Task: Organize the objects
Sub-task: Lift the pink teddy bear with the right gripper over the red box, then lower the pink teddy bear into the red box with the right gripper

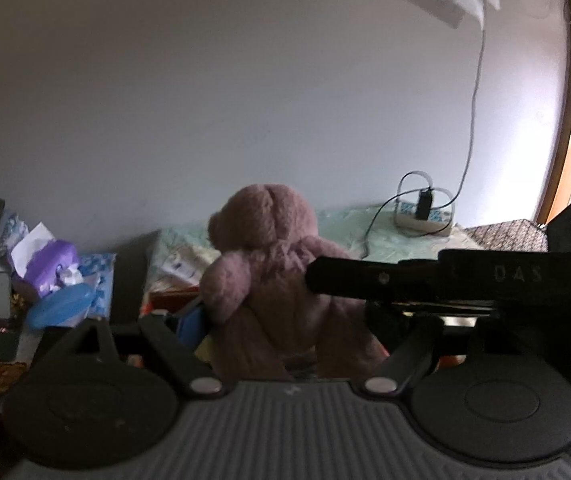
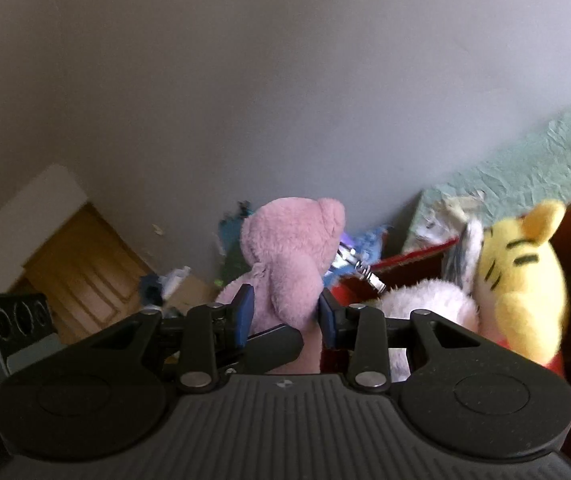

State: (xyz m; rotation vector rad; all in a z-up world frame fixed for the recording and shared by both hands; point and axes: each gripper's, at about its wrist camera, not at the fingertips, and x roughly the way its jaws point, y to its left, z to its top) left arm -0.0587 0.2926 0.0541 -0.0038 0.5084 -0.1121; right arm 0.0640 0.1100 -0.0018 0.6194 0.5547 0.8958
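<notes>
A pink teddy bear (image 1: 273, 272) hangs upright in the air in front of the wall, its back to both cameras. My right gripper (image 2: 285, 312) is shut on the pink teddy bear (image 2: 289, 256), one blue pad on each side of its body. In the left wrist view the right gripper (image 1: 405, 280) reaches in from the right as a black bar. My left gripper (image 1: 297, 320) has the bear between its fingers. Its left blue pad (image 1: 193, 320) lies against the bear's arm, and its other finger is hidden behind the right gripper.
A red box (image 2: 405, 264) at the right holds a yellow plush (image 2: 521, 280) and a white plush (image 2: 429, 304). At the left lies clutter with a purple item (image 1: 51, 264) and a blue lid (image 1: 61, 308). A power strip (image 1: 423, 220) sits on the pale green sheet (image 1: 385, 240).
</notes>
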